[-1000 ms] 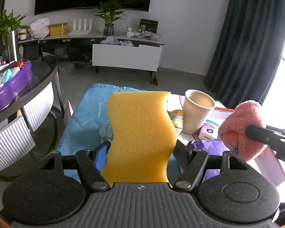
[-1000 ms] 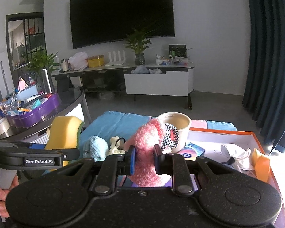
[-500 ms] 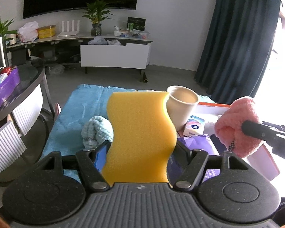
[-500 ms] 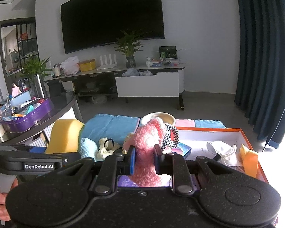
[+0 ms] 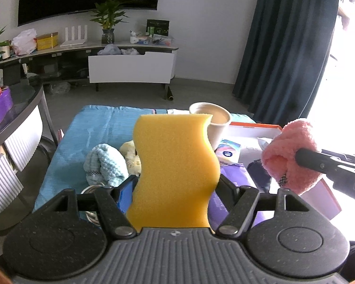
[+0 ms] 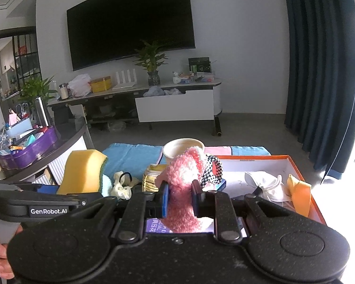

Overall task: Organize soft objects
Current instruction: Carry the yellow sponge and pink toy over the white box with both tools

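Sponge [image 5: 175,170] clamped in left claw [image 5: 175,189], pink plush [image 6: 182,189] pinched in right claw [image 6: 180,197]; keep both squeezes firm, lower gently into the box [image 6: 267,158] ahead.

Yellow, pink and blue against a pale room

The wavy sponge [image 5: 175,172] is yellow with a green edge; the fluffy sock [image 6: 182,189] is pink with a black-and-white checked trim; the knitted cloth [image 5: 104,163] is light blue; the mat [image 5: 101,127] is teal; the box [image 6: 305,179] is orange-rimmed and white inside; the cup [image 5: 215,127] is cream.
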### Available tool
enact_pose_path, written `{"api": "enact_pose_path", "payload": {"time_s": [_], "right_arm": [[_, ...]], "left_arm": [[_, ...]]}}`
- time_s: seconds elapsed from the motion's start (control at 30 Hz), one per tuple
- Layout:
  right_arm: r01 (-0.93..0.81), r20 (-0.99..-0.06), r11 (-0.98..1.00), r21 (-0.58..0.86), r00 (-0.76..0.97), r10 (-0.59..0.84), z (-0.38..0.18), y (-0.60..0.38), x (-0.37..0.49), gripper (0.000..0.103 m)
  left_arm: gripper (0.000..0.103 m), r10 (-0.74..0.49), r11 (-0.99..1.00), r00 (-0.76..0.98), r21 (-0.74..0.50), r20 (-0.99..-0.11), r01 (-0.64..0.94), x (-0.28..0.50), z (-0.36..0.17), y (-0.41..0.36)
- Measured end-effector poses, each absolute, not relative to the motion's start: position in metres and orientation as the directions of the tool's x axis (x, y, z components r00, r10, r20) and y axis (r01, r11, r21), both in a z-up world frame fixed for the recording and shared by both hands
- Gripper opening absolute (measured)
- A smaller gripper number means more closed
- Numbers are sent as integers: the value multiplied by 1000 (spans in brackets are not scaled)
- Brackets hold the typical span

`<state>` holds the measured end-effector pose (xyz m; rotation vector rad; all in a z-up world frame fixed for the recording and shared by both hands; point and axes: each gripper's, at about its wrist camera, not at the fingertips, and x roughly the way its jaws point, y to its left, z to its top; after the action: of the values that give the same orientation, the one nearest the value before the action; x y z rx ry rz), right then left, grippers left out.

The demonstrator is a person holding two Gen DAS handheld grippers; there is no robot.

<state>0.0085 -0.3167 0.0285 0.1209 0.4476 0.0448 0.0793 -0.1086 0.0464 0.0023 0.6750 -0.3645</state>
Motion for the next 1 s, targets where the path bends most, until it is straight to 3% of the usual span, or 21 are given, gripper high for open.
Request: {"api": "enact_pose_path", "payload": {"time_s": [1.0], "right_arm": [[93, -424, 984, 149, 905, -21, 24, -352, -13, 24]], "left_arm": [[73, -413, 886, 664, -107, -624, 451, 71, 41, -160]]}}
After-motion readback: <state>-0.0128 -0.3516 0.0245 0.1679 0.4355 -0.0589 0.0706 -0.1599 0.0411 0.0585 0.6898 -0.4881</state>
